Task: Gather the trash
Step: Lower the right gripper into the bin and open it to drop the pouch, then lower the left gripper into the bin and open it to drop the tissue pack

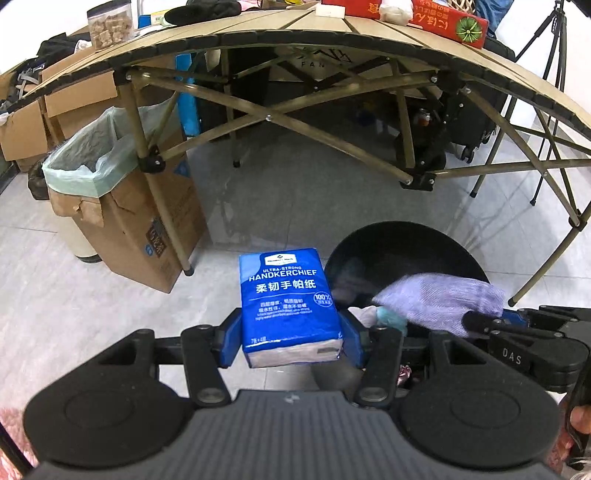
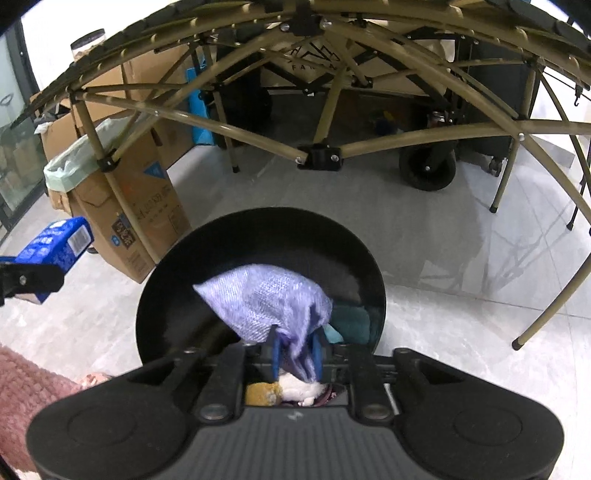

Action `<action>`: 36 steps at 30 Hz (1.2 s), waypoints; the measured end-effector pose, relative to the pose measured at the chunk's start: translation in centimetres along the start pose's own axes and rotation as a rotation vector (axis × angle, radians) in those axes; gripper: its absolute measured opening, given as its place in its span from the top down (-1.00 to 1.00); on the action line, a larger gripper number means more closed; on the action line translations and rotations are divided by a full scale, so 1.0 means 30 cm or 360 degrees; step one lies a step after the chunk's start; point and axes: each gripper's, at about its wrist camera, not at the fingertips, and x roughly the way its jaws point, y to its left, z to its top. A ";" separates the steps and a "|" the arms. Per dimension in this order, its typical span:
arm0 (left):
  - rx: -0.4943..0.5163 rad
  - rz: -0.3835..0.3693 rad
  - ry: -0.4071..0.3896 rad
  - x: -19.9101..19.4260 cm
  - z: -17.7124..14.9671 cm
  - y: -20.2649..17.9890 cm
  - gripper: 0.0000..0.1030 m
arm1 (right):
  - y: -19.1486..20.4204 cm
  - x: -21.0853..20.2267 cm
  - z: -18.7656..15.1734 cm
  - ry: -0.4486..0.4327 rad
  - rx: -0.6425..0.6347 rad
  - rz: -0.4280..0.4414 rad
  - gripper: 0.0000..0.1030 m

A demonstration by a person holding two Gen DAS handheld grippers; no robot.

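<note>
- Left wrist view: the left tongs [image 1: 291, 338] pinch a blue tissue pack [image 1: 288, 302] by its lower sides, one blue pad against each side, and hold it upright above the tiled floor [image 1: 110, 314].
- Just right of the pack stands a black bin [image 1: 402, 243]; its mouth is open and it already holds crumpled bits in white and teal.
- A purple cloth [image 1: 439, 299] hangs over the bin's mouth, gripped at its right end by the right tongs [image 1: 480, 321], which come in from the right edge.
- Behind, a folding tabletop [image 1: 258, 29] on crossed tan legs carries a red box [image 1: 436, 18] and a clear jar [image 1: 110, 24].
- To the left a cardboard box [image 1: 140, 221] lined with a pale green bag stands beside one table leg.
- Right wrist view: the right tongs [image 2: 297, 354] are pressed onto the gathered end of the purple cloth [image 2: 262, 299], the rest of which bulges forward inside the rim of the black bin [image 2: 184, 266].
- Under the cloth lie teal, white and yellow scraps.
- At the left edge the left tongs [image 2: 29, 280] hold the blue tissue pack [image 2: 55, 245], beside the bin and not over it.
- The cardboard box [image 2: 140, 206] stands behind the pack.
</note>
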 end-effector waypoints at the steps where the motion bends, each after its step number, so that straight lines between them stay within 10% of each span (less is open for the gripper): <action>1: 0.0003 0.0000 -0.0004 -0.002 0.000 -0.005 -0.07 | 0.000 -0.005 0.000 -0.0005 -0.0002 0.0003 0.44; 5: 0.0022 0.0005 -0.0018 -0.003 -0.001 -0.015 -0.07 | 0.012 -0.034 0.006 -0.0049 -0.0039 -0.0003 0.21; 12: 0.0026 -0.0011 -0.0011 0.004 0.000 -0.018 -0.07 | 0.015 -0.056 0.019 -0.0035 -0.0044 -0.0042 -1.00; 36: 0.0069 -0.0056 -0.0008 0.013 0.014 -0.065 -0.07 | -0.077 -0.183 0.015 -0.0073 0.0095 -0.0105 -1.00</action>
